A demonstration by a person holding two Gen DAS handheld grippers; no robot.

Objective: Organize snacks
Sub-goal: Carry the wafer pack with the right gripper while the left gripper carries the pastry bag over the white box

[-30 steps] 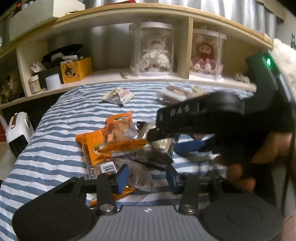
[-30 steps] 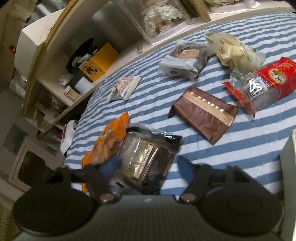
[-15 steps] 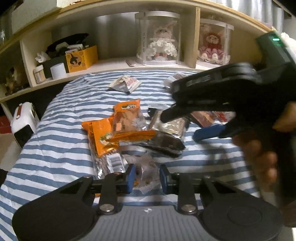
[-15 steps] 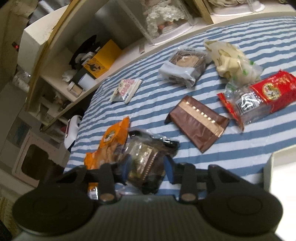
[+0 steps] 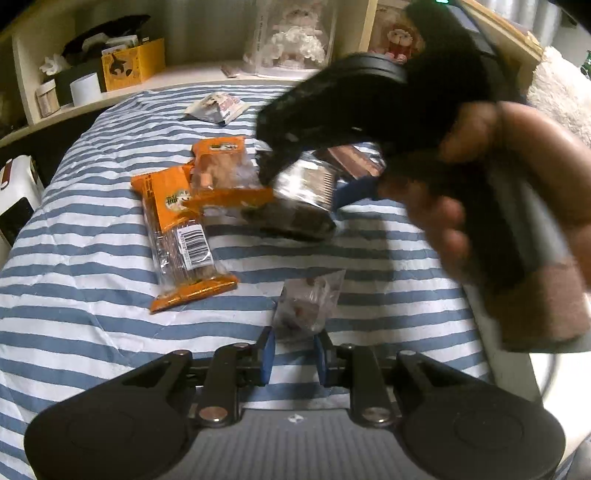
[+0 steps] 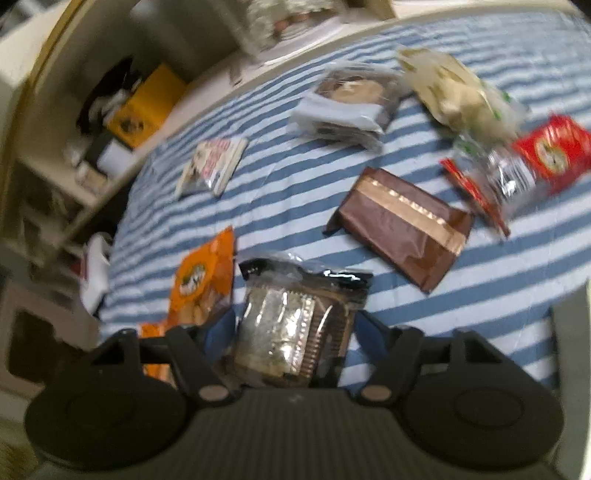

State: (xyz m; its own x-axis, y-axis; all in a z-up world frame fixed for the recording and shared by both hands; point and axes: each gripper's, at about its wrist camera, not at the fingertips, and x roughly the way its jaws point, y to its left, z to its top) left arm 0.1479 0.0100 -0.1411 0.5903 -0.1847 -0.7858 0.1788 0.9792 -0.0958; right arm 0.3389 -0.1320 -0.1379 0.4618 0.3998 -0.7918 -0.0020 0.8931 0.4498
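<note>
Our left claw (image 5: 290,352) has just been closing and pinches the near edge of a small clear packet (image 5: 306,304) on the striped bed (image 5: 74,258). Our right claw (image 6: 291,332) has just been opening; its spread jaws flank a foil tray pack (image 6: 295,325), beside the orange packs (image 5: 184,221).

Beyond me: striped bedsheet (image 5: 92,266), wooden shelf (image 5: 192,74) w/ yellow box (image 5: 133,64), white roll (image 5: 85,88), two dolls in clear cases (image 5: 295,33).
</note>
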